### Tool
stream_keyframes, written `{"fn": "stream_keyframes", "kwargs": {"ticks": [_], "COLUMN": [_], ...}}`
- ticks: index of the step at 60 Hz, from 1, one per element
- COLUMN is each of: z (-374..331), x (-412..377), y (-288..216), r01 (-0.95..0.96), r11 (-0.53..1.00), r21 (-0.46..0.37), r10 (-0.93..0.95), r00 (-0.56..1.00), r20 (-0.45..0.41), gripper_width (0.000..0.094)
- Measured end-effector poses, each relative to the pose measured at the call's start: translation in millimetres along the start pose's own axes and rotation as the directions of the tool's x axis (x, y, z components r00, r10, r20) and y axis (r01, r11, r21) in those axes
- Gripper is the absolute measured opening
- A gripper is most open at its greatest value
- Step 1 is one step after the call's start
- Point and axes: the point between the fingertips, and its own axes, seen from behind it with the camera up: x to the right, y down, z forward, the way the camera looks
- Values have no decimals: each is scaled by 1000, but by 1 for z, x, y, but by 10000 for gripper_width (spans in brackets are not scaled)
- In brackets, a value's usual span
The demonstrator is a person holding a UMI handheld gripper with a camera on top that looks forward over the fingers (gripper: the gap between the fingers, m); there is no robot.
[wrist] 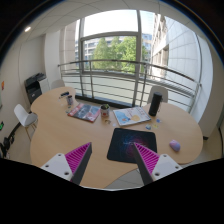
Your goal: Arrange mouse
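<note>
Round wooden table (60,135) by big windows is holding a dark mousepad (128,143); gripper (110,160) is hovering open, holding nothing, with the mouse (175,146) sitting beyond its right finger.

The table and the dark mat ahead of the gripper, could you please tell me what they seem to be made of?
The table looks like light wood or wood-look laminate: pale tan, smooth, with a soft sheen. The mat looks like a soft fabric or rubber mouse mat: dark, matte, flat and thin-edged. The small mouse beside it looks like pale plastic, though it is too small to be sure. The gripper is open.
</note>
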Motion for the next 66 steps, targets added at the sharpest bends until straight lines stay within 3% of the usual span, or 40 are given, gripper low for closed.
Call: {"fn": "stream_keyframes", "kwargs": {"ticks": [8,18,25,32,41,56,60,66], "z": [9,71,108,152,211,269,278,294], "x": [44,193,287,367,431,473,478,489], "y": [33,129,163,171,175,152,147,139], "r01": [-31,-105,-128,-132,-137,-111,-162,-189], "r11": [998,987,985,988,987,992,986,982], "r21": [-50,-119,-119,-86,-82,-63,-48,-24], "r10": [27,80,90,99,104,90,143,177], "r00": [997,977,955,944,943,956,954,952], "r20": [-74,-200,-283,-315,-316,-281,-265,-250], "gripper_width": [837,843,850,852,844,836,782,597]}}
